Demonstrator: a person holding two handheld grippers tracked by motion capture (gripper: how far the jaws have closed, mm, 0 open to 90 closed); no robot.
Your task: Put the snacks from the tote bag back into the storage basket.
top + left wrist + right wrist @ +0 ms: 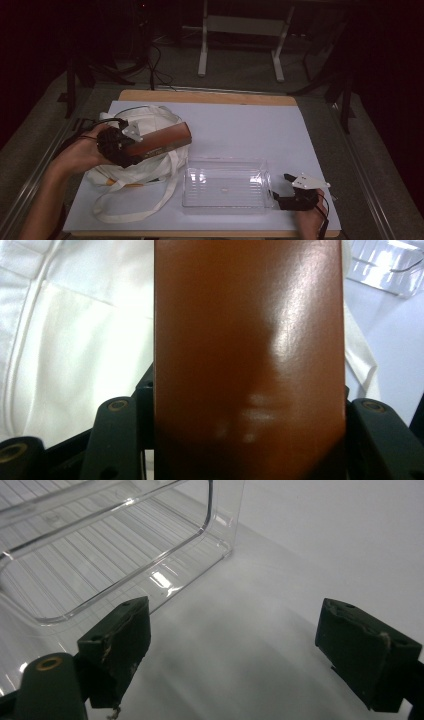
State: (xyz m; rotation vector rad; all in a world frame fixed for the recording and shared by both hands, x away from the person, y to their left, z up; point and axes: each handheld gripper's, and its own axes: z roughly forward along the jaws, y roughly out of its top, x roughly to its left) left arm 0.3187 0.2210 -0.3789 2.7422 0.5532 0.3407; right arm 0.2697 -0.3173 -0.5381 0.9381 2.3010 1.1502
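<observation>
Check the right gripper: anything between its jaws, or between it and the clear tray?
Nothing. The right gripper is open over bare white table, the tray just beside one jaw, per the right gripper view.

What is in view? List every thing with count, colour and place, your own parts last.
box: one, brown, held over the bag in the left claw.
bag: one, white cloth, table's left side, straps trailing toward the near edge.
tray: one, clear plastic, empty, near middle of the table.
table: one, white top with wooden edge.
left claw: one, black, shut on the box.
right claw: one, black, open, beside the tray's right end.
hands: two, one on each claw.
</observation>
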